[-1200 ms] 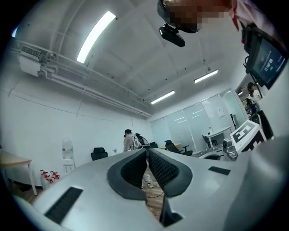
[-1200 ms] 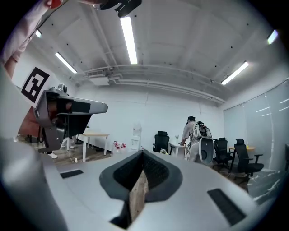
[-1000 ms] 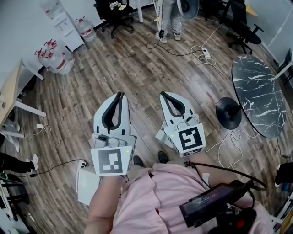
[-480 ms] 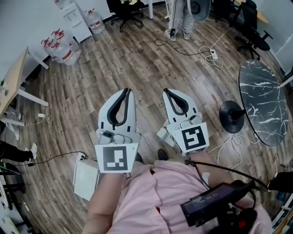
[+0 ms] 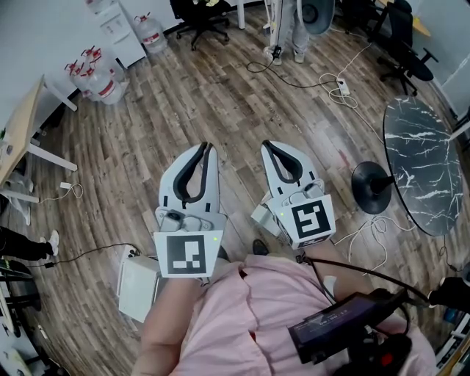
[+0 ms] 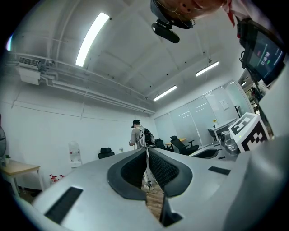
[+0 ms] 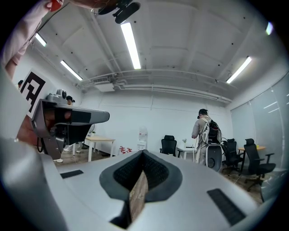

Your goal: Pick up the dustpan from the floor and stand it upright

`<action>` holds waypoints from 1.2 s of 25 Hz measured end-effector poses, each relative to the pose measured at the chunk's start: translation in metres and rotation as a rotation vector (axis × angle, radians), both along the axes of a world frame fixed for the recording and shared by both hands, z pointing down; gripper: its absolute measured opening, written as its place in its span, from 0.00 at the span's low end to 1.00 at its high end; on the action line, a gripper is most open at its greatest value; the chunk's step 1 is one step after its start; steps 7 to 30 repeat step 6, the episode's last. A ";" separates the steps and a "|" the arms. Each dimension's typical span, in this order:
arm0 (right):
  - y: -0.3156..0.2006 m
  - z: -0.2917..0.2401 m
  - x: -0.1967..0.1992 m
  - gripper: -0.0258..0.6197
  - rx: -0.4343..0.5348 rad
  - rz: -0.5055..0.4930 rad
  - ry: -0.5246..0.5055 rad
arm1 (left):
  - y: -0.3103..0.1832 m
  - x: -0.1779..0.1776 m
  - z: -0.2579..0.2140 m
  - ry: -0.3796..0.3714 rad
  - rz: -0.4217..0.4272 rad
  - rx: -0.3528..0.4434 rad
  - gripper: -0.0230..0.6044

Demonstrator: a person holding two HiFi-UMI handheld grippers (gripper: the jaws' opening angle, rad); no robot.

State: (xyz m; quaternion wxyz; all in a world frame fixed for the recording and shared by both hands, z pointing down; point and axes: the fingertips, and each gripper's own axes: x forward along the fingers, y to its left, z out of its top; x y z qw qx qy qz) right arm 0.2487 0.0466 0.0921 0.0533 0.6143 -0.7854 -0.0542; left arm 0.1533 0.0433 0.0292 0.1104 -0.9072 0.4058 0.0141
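My left gripper [image 5: 207, 147] and right gripper [image 5: 266, 147] are held side by side in front of the person, above a wood floor [image 5: 220, 95]. Both point away from the body. Each pair of jaws is closed tip to tip with nothing between them. In the left gripper view the left gripper [image 6: 146, 151] points level across the room, and so does the right gripper [image 7: 143, 153] in its own view. I cannot make out a dustpan for sure. A flat white object [image 5: 138, 286] lies on the floor by the person's left side, partly hidden by the arm.
A dark marble table [image 5: 422, 169] and a black round stand base [image 5: 373, 183] are at the right. Cables [image 5: 327, 81] trail across the far floor. Water bottles [image 5: 103, 84] and a desk [image 5: 18, 139] are at the left. A person [image 5: 286, 29] stands at the far end by office chairs [image 5: 198, 18].
The head view has shifted a little since a second ago, so the floor slid in the picture. Both grippers stay shut and side by side.
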 end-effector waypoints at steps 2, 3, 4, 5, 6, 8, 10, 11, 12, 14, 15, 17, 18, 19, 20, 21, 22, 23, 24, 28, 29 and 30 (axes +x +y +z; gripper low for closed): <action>-0.002 0.000 -0.002 0.04 0.006 -0.011 0.000 | -0.001 -0.001 -0.001 -0.007 -0.002 0.006 0.07; -0.002 0.000 -0.002 0.04 0.008 -0.013 -0.001 | -0.002 -0.001 -0.001 -0.009 -0.004 0.008 0.07; -0.003 0.000 -0.002 0.04 0.010 -0.014 -0.001 | -0.002 -0.001 -0.001 -0.010 -0.005 0.011 0.07; -0.004 0.000 -0.002 0.04 0.011 -0.015 -0.002 | -0.002 -0.001 -0.001 -0.011 -0.006 0.014 0.07; -0.005 -0.001 -0.002 0.04 0.012 -0.015 -0.003 | -0.003 -0.001 -0.001 -0.011 -0.007 0.017 0.07; -0.005 -0.001 -0.002 0.04 0.012 -0.015 -0.003 | -0.003 -0.001 -0.001 -0.011 -0.007 0.017 0.07; -0.005 -0.001 -0.002 0.04 0.012 -0.015 -0.003 | -0.003 -0.001 -0.001 -0.011 -0.007 0.017 0.07; -0.005 -0.001 -0.002 0.04 0.012 -0.015 -0.003 | -0.003 -0.001 -0.001 -0.011 -0.007 0.017 0.07; -0.005 -0.001 -0.002 0.04 0.012 -0.015 -0.003 | -0.003 -0.001 -0.001 -0.011 -0.007 0.017 0.07; -0.005 -0.001 -0.002 0.04 0.012 -0.015 -0.003 | -0.003 -0.001 -0.001 -0.011 -0.007 0.017 0.07; -0.005 -0.001 -0.002 0.04 0.012 -0.015 -0.003 | -0.003 -0.001 -0.001 -0.011 -0.007 0.017 0.07; -0.005 -0.001 -0.002 0.04 0.012 -0.015 -0.003 | -0.003 -0.001 -0.001 -0.011 -0.007 0.017 0.07; -0.005 -0.001 -0.002 0.04 0.012 -0.015 -0.003 | -0.003 -0.001 -0.001 -0.011 -0.007 0.017 0.07; -0.005 -0.001 -0.002 0.04 0.012 -0.015 -0.003 | -0.003 -0.001 -0.001 -0.011 -0.007 0.017 0.07; -0.005 -0.001 -0.002 0.04 0.012 -0.015 -0.003 | -0.003 -0.001 -0.001 -0.011 -0.007 0.017 0.07; -0.005 -0.001 -0.002 0.04 0.012 -0.015 -0.003 | -0.003 -0.001 -0.001 -0.011 -0.007 0.017 0.07; -0.005 -0.001 -0.002 0.04 0.012 -0.015 -0.003 | -0.003 -0.001 -0.001 -0.011 -0.007 0.017 0.07; -0.005 -0.001 -0.002 0.04 0.012 -0.015 -0.003 | -0.003 -0.001 -0.001 -0.011 -0.007 0.017 0.07; -0.005 -0.001 -0.002 0.04 0.012 -0.015 -0.003 | -0.003 -0.001 -0.001 -0.011 -0.007 0.017 0.07; -0.005 -0.001 -0.002 0.04 0.012 -0.015 -0.003 | -0.003 -0.001 -0.001 -0.011 -0.007 0.017 0.07; -0.005 -0.001 -0.002 0.04 0.012 -0.015 -0.003 | -0.003 -0.001 -0.001 -0.011 -0.007 0.017 0.07; -0.005 -0.001 -0.002 0.04 0.012 -0.015 -0.003 | -0.003 -0.001 -0.001 -0.011 -0.007 0.017 0.07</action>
